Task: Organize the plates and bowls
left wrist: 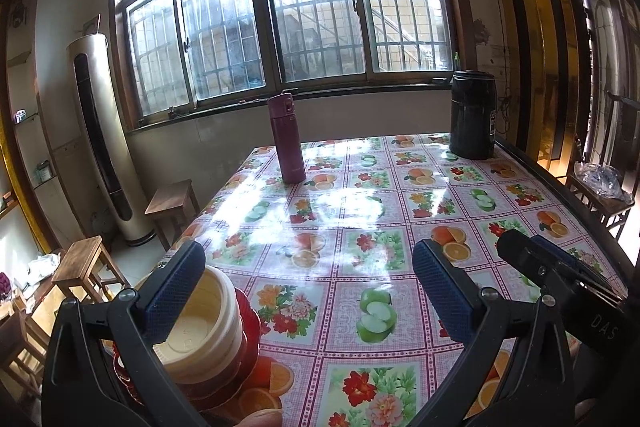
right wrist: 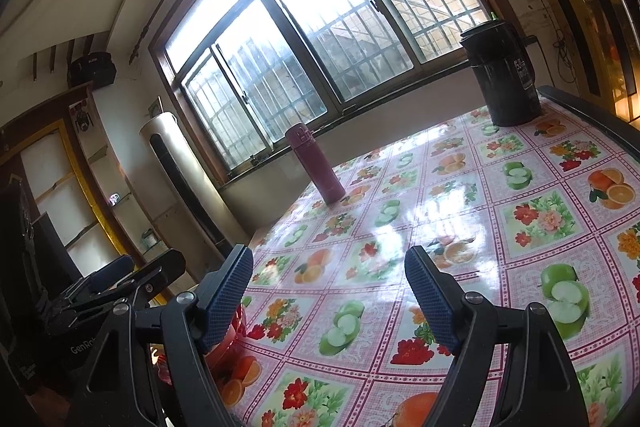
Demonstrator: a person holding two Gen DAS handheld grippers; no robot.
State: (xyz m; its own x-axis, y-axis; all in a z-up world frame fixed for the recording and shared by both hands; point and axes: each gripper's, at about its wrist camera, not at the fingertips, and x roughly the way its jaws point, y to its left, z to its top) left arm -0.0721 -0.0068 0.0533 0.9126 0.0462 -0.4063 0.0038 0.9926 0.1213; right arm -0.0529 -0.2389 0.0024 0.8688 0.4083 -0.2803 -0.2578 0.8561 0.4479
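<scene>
A stack of cream bowls (left wrist: pixel 200 331) sits in red dishes (left wrist: pixel 248 331) at the table's near left corner. My left gripper (left wrist: pixel 308 291) is open, its left finger just in front of the stack, nothing held. My right gripper (right wrist: pixel 328 295) is open and empty above the tablecloth. The red dishes (right wrist: pixel 234 339) peek out behind its left finger. The right gripper (left wrist: pixel 548 267) shows at the right of the left wrist view, and the left gripper (right wrist: pixel 120 279) at the left of the right wrist view.
A fruit-print tablecloth (left wrist: pixel 360 227) covers the table. A purple flask (left wrist: pixel 289 139) stands far left, a black kettle (left wrist: pixel 474 115) far right. Wooden stools (left wrist: pixel 86 263) and a tall fan tower (left wrist: pixel 104 155) stand left of the table.
</scene>
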